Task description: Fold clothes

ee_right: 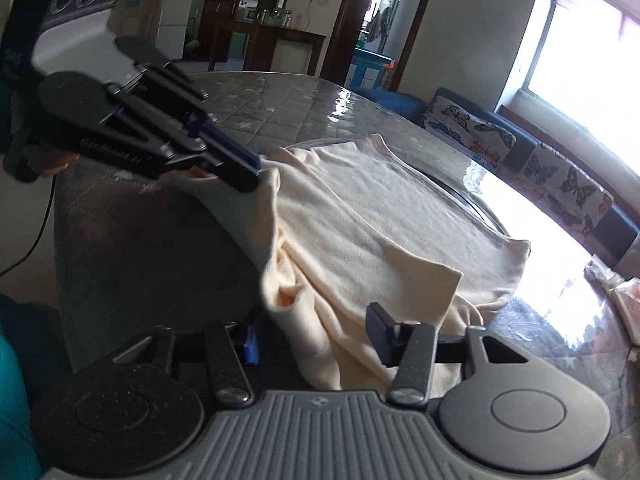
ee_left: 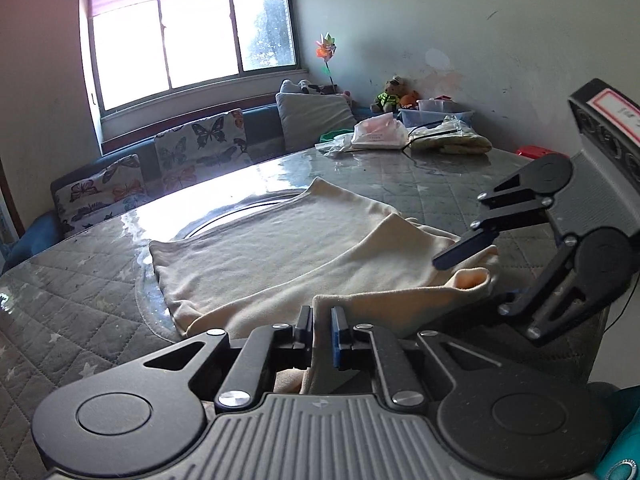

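A glossy quilted surface (ee_left: 80, 280) sits before a butterfly-cushioned bench (ee_left: 200, 144) under the window. The cream garment (ee_left: 280, 248) stretches lengthwise ahead of the left claw (ee_left: 321, 328), which pinches its near edge (the right claw (ee_right: 312, 336) gapes around loose folds).

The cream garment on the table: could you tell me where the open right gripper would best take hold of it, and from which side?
Probably the near hem of the cream garment, where bunched folds lie between the open right gripper fingers. Come in low from the near table edge: this raised cloth offers a graspable ridge, whereas the far part lies flat. The left gripper already pinches the same edge, which suits a paired lift.
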